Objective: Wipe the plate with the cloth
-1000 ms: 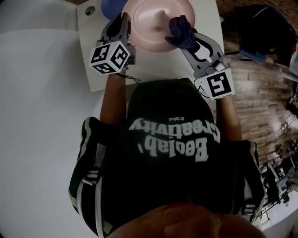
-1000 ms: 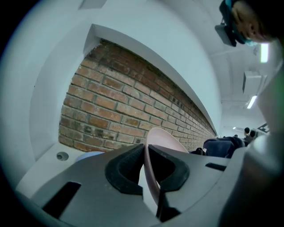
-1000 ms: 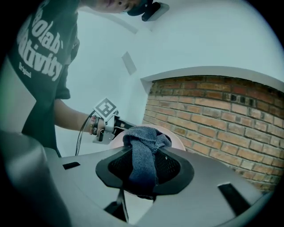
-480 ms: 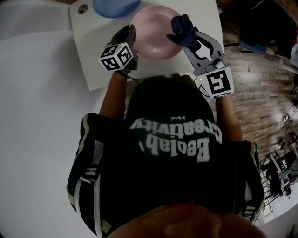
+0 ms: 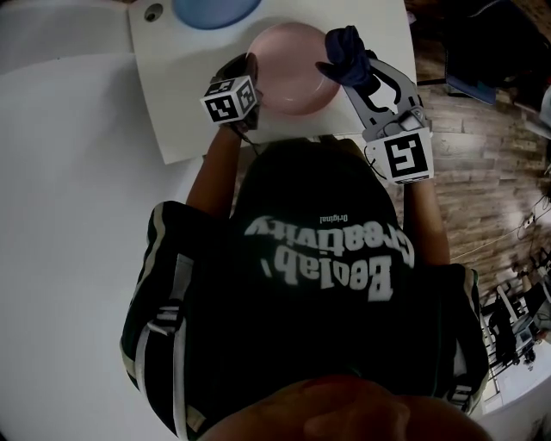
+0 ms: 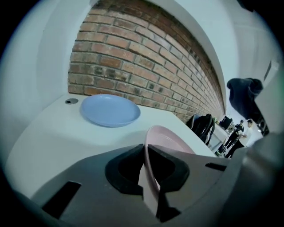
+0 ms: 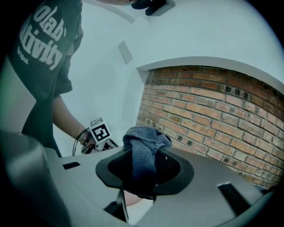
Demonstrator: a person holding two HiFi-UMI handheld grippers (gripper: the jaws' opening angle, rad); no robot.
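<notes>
Where the pink plate (image 5: 288, 82) sits: over the white counter (image 5: 172, 103), between both grippers, held tilted by its left rim. I judge this keeps its face open for wiping.
Left gripper (image 5: 244, 76): jaws clenched on that rim, having just closed a little more, so the plate stays steady.
Cloth (image 5: 344, 52): dark bundle at the plate's right edge; whether they touch I cannot tell.
Right gripper (image 5: 355, 73): jaws grasping the cloth, with a wad left out in front, likely as the pad.
Blue plate (image 5: 211, 10): behind, flat on the counter, out of the way.

The blue plate (image 5: 211, 10) — cut off by the top edge; pink plate (image 5: 293, 73) — rim partly behind the left gripper (image 5: 244, 67).
</notes>
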